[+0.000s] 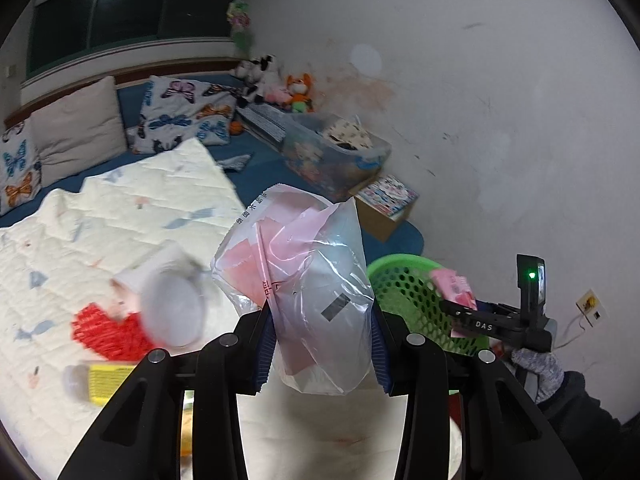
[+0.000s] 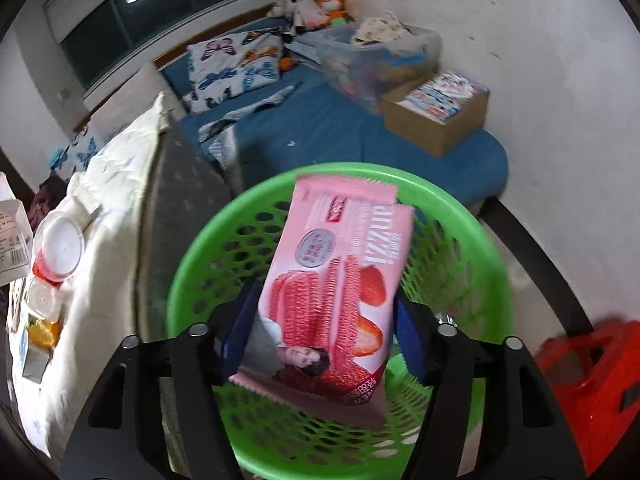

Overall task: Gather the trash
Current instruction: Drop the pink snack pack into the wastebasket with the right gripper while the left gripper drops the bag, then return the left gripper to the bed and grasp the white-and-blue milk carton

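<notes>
Holding trash in both hands, the person works beside a bed. In the left wrist view, going from the left of the frame, a cream quilt [image 1: 120,216] covers the bed, with a blurred white-lidded cup [image 1: 172,308], a red wrapper [image 1: 108,332] and a yellow packet [image 1: 108,380] lying on it at lower left. At centre, the left tongs [image 1: 322,344] are clamped on a clear plastic bag [image 1: 304,280] with pink paper inside; it stands up between the blue pads [image 1: 266,348]. To its right sits the green basket [image 1: 404,296], and at the far right the right tongs [image 1: 460,304] reach over its rim holding a pink snack wrapper [image 1: 454,286].

In the right wrist view, the quilt [image 2: 108,208] and the lidded cup [image 2: 62,246] lie at the left edge. At centre, the right tongs [image 2: 320,334] are closed on the pink snack wrapper [image 2: 340,296], printed with strawberries, which hangs directly above the open green basket [image 2: 192,264]. A cardboard box [image 2: 436,120] rests on the blue mattress [image 2: 320,128] at upper right, and a red stool [image 2: 592,380] sits at lower right.
</notes>
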A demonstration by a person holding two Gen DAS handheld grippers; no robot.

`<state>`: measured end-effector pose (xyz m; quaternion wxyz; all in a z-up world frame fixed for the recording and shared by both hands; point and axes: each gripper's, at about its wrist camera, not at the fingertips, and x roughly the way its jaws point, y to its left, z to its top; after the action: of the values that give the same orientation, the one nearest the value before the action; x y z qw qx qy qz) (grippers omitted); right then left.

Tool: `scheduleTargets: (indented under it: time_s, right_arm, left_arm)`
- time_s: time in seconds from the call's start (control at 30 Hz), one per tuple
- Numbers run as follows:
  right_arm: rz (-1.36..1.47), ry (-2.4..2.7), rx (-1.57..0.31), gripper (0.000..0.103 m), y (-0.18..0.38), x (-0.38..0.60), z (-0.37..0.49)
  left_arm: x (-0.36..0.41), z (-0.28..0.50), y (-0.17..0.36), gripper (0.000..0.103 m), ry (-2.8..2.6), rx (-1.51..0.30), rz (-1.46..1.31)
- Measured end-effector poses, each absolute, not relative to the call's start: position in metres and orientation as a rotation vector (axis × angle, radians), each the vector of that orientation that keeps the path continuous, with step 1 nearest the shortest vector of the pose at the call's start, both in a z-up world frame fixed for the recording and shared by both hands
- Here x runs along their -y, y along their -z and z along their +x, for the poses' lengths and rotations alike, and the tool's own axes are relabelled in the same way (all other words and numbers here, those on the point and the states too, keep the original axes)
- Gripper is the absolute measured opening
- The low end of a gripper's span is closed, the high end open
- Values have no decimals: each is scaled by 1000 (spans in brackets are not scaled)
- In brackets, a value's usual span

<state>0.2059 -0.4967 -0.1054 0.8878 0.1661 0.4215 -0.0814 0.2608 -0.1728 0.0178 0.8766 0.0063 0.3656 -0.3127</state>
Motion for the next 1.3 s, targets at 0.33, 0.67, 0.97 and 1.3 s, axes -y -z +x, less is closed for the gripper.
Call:
scheduleTargets:
  time_s: [0.33, 0.67, 0.97, 1.3]
  right_arm:
    - [405, 190, -822, 72, 94, 518, 183]
    - [429, 207, -745, 72, 76, 529, 136]
    - [454, 229, -722, 72, 73, 539, 114]
    - [465, 243, -724, 72, 73, 542, 100]
  left_arm:
    - [243, 264, -2, 39, 764, -813, 50]
    - [323, 256, 43, 39, 877, -952, 101]
    - [370, 248, 78, 42, 924, -1067, 126]
    - [384, 240, 93, 61, 933, -1099, 133]
